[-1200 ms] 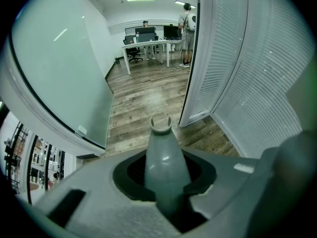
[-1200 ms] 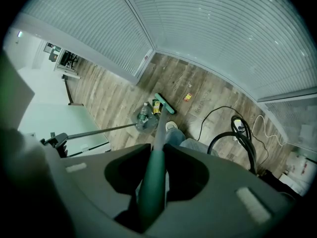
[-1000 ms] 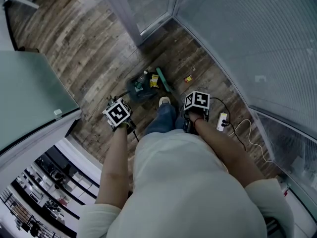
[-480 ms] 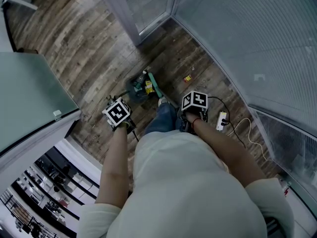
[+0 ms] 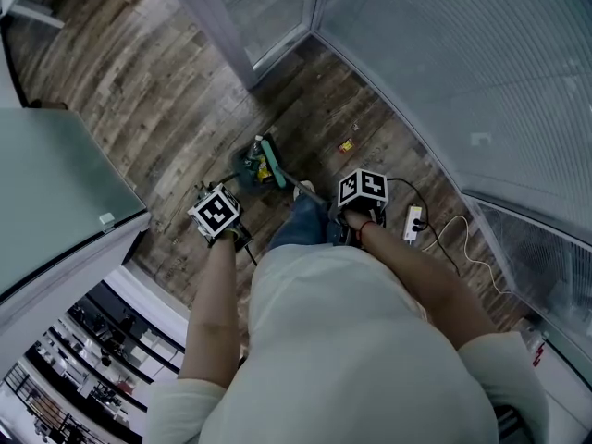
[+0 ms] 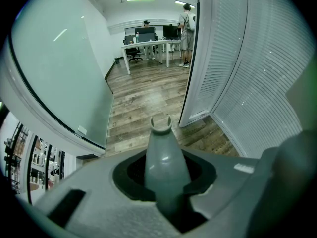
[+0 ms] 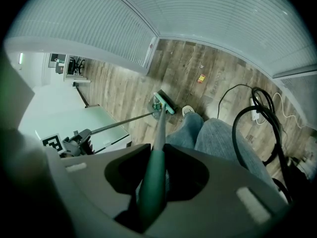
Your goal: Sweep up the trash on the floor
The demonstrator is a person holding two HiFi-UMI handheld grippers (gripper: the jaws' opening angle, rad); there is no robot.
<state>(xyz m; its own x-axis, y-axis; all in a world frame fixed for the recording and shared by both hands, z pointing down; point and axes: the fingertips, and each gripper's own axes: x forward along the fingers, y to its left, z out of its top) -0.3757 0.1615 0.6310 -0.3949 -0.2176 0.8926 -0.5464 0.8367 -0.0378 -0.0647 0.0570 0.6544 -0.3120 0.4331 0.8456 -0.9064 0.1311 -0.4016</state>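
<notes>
Two grippers, both loaded. Your left gripper (image 6: 163, 195) has its jaws clamped on the grey dustpan handle (image 6: 165, 157), whose notched top end stands up past the jaws; in the head view that gripper (image 5: 220, 215) sits at your left side, above the wood-plank floor (image 5: 157, 100). Your right gripper (image 7: 152, 185) is closed on the green broom handle (image 7: 157, 143), which runs forward and down to the green broom head (image 7: 164, 102). In the head view the right gripper (image 5: 363, 191) is just right of your jeans leg (image 5: 301, 226) and white shoe (image 5: 303, 189). The broom head (image 5: 270, 159) lies against the dark dustpan (image 5: 248, 163) on the floor ahead of the shoe, and yellow litter (image 5: 262, 168) shows between the two; whether it lies fully inside the pan cannot be told. One small yellow-and-red scrap (image 5: 346, 145) sits loose on the floor, well apart from the pan, nearer the blind-covered glass wall (image 5: 444, 72); the right gripper view shows the same scrap (image 7: 201, 78) beyond the broom head. A white power strip (image 5: 413, 222) with a white cable (image 5: 462, 243) lies on the floor to your right. A black cable (image 7: 250, 115) loops beside your knee.
</notes>
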